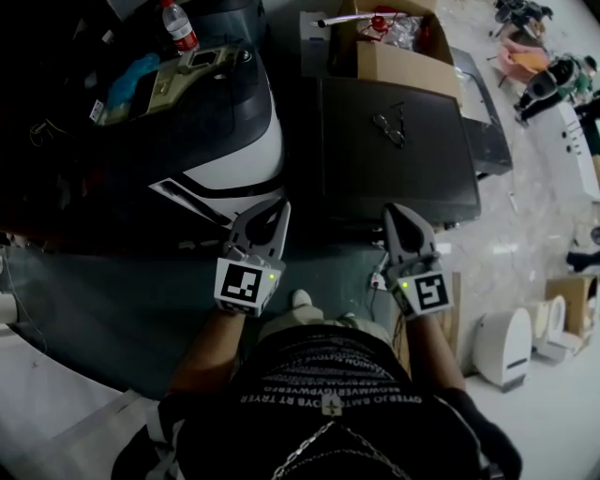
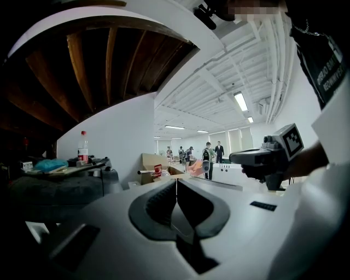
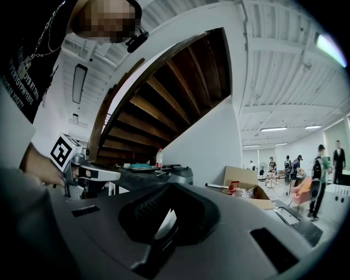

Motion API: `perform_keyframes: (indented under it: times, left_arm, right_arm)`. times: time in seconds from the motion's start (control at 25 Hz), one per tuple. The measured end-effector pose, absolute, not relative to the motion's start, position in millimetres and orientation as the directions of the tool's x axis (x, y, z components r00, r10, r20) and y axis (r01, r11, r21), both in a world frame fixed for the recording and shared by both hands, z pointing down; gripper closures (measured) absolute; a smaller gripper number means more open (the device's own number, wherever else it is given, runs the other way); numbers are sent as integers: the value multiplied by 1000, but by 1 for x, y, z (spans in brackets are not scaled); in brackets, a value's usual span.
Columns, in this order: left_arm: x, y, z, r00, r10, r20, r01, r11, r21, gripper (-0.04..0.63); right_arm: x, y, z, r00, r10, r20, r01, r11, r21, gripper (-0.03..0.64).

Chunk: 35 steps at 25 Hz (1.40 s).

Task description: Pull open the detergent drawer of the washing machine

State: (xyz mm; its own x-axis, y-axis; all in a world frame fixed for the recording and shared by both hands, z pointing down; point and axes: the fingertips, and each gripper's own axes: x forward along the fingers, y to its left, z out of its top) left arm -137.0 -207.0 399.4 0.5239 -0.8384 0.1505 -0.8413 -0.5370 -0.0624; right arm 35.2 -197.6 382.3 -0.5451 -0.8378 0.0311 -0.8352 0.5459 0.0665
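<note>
grey plastic left gripper (image 1: 274, 211): lower centre-left of the head view; smooth tapered shell, ribbed black pads; jaws pressed together with nothing between them.
grey plastic right gripper (image 1: 396, 214): lower centre-right; same tapered shape; jaws closed tight, empty.
dark box-shaped machine (image 1: 356, 178): centre of the head view, just beyond both gripper tips; flat matte top, square corners.
detergent drawer: not to be made out in any view; the machine's front is hidden from above.
wire-framed spectacles (image 1: 389, 127): lying on the machine's top.
brown cardboard box (image 1: 403, 64): top centre, flaps open, behind the machine.
clear plastic bottle with red cap (image 1: 178, 25): upper left, upright on a cluttered, glossy black-and-white rounded body (image 1: 234, 141).
pale marbled floor (image 1: 525, 216): right side.
</note>
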Motion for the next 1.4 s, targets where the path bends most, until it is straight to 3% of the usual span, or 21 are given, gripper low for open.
perform_keyframes:
  times: [0.52, 0.84, 1.4]
  left_arm:
    - [-106, -214, 480, 592, -740, 320, -772, -634, -38, 591]
    - [-88, -209, 539, 567, -707, 422, -779, -627, -6, 591]
    - [-58, -221, 619, 486, -672, 559, -806, -592, -12, 591]
  right_arm:
    - [58, -208, 452, -454, -827, 330, -870, 491, 34, 615]
    - [81, -201, 536, -443, -662, 604, -849, 527, -45, 615]
    - [131, -202, 623, -376, -490, 787, -849, 522, -80, 615]
